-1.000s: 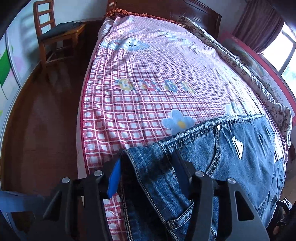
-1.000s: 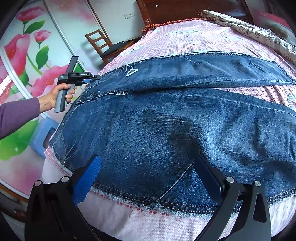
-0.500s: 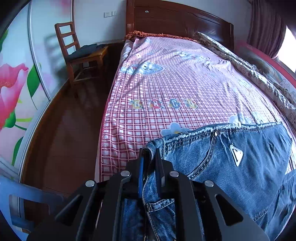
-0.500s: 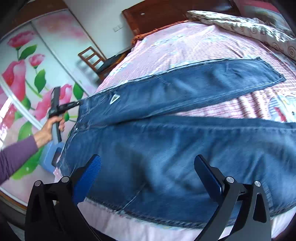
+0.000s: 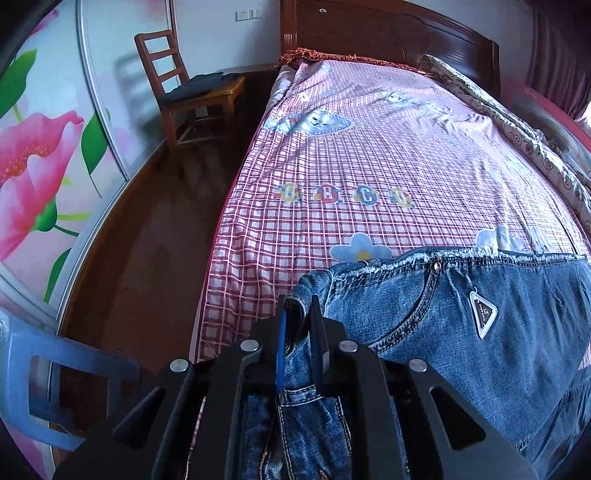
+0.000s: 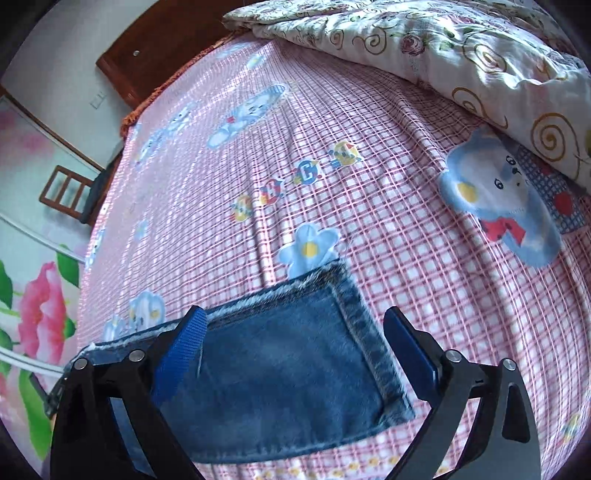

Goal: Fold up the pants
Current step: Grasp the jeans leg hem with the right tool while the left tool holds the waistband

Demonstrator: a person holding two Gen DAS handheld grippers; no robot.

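Blue jeans [image 5: 461,332] lie across a bed with a pink checked sheet [image 5: 369,155]. In the left wrist view my left gripper [image 5: 298,308] is shut on the jeans' waistband at the corner by the bed's left edge, a fold of denim pinched between its pads. A triangular label marks the back pocket [image 5: 484,315]. In the right wrist view my right gripper [image 6: 295,321] is open and hovers over the hemmed end of a jeans leg [image 6: 288,376], which lies flat between its fingers without touching them.
A floral quilt [image 6: 461,55] is bunched along the bed's far side. A wooden chair [image 5: 184,92] with dark clothes stands beside the headboard [image 5: 388,33]. A blue plastic stool [image 5: 44,376] sits on the wooden floor by the flower-painted wardrobe [image 5: 40,158].
My left gripper closed on the waistband corner and lifted it a little. My right gripper swept along the jeans from the seat area to the leg hem, staying open.
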